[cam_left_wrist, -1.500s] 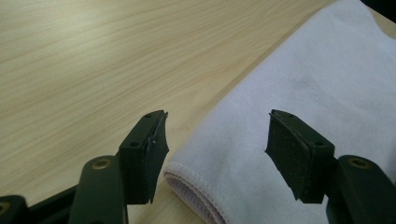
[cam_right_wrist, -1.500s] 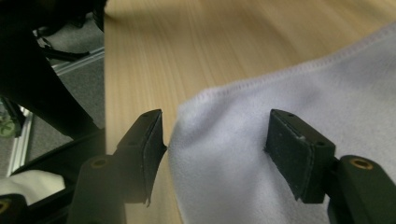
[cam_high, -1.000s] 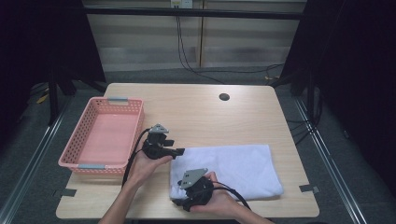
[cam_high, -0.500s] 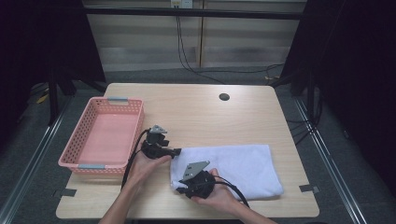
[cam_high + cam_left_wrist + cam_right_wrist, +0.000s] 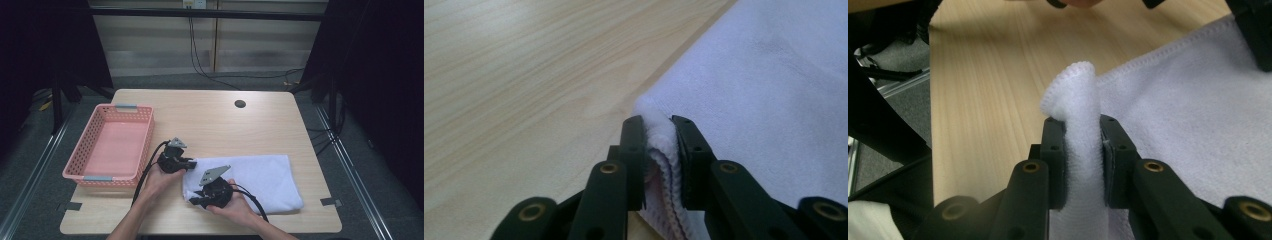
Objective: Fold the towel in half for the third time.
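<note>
Table (image 5: 210, 120): light wood, bearing every item below.

Towel (image 5: 260, 177): white, folded, flat on the table's near right part, well apart from the basket.

Basket (image 5: 145, 145): pink, on the table left of the towel.

Left gripper (image 5: 189, 164): at the towel's far left corner; jaws have just been closing and now pinch that corner's edge (image 5: 659, 135).

Right gripper (image 5: 196, 201): at the towel's near left corner; jaws have just been closing and pinch a raised fold of it (image 5: 1075, 100).
</note>
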`<action>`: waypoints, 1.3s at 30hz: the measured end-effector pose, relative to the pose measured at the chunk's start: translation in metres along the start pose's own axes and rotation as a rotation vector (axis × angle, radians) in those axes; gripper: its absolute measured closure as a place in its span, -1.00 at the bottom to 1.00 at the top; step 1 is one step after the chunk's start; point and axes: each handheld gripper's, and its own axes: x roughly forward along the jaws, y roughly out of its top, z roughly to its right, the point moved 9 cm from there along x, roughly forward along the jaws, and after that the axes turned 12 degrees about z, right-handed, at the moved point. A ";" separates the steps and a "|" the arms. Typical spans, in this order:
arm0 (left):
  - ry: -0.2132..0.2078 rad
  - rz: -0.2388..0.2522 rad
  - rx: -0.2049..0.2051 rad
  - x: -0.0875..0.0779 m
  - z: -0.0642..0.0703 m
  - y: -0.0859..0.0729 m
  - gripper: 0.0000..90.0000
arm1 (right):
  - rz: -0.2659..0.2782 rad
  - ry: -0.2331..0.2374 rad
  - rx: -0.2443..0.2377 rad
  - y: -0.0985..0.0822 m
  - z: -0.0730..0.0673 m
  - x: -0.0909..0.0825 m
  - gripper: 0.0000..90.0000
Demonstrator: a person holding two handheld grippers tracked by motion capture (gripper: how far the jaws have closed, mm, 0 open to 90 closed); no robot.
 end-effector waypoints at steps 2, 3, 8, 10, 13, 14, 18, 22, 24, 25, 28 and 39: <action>-0.010 0.030 -0.029 0.000 0.001 0.003 0.77 | 0.008 0.002 0.004 0.002 0.000 -0.002 0.69; -0.023 0.031 -0.043 -0.001 0.001 0.005 0.78 | 0.015 0.000 0.005 0.004 -0.001 -0.003 0.69; -0.074 0.103 -0.114 -0.009 0.002 0.019 0.78 | 0.037 -0.001 0.008 0.011 -0.001 -0.009 0.69; -0.089 0.131 -0.124 -0.013 0.004 0.025 0.78 | 0.051 0.001 0.009 0.015 -0.001 -0.012 0.69; -0.103 0.150 -0.130 -0.017 0.007 0.031 0.79 | 0.068 0.000 0.000 0.020 -0.003 -0.017 0.69; -0.113 0.158 -0.141 -0.018 0.008 0.034 0.79 | 0.071 0.002 -0.001 0.022 -0.004 -0.019 0.69; -0.125 0.169 -0.141 -0.024 0.007 0.041 0.79 | 0.096 0.006 0.009 0.030 -0.004 -0.023 0.69; -0.116 0.177 -0.154 -0.029 0.002 0.048 0.80 | 0.122 0.002 0.017 0.039 -0.003 -0.026 0.69; -0.115 0.185 -0.152 -0.033 0.001 0.051 0.80 | 0.146 0.005 0.032 0.046 -0.004 -0.028 0.69; -0.114 0.187 -0.155 -0.035 0.000 0.052 0.80 | 0.153 0.005 0.030 0.049 -0.004 -0.028 0.69; -0.105 0.198 -0.159 -0.042 -0.002 0.056 0.81 | 0.178 0.008 0.022 0.060 -0.006 -0.031 0.69; -0.089 0.229 -0.166 -0.067 -0.009 0.074 0.81 | 0.225 0.017 0.000 0.088 -0.017 -0.028 0.70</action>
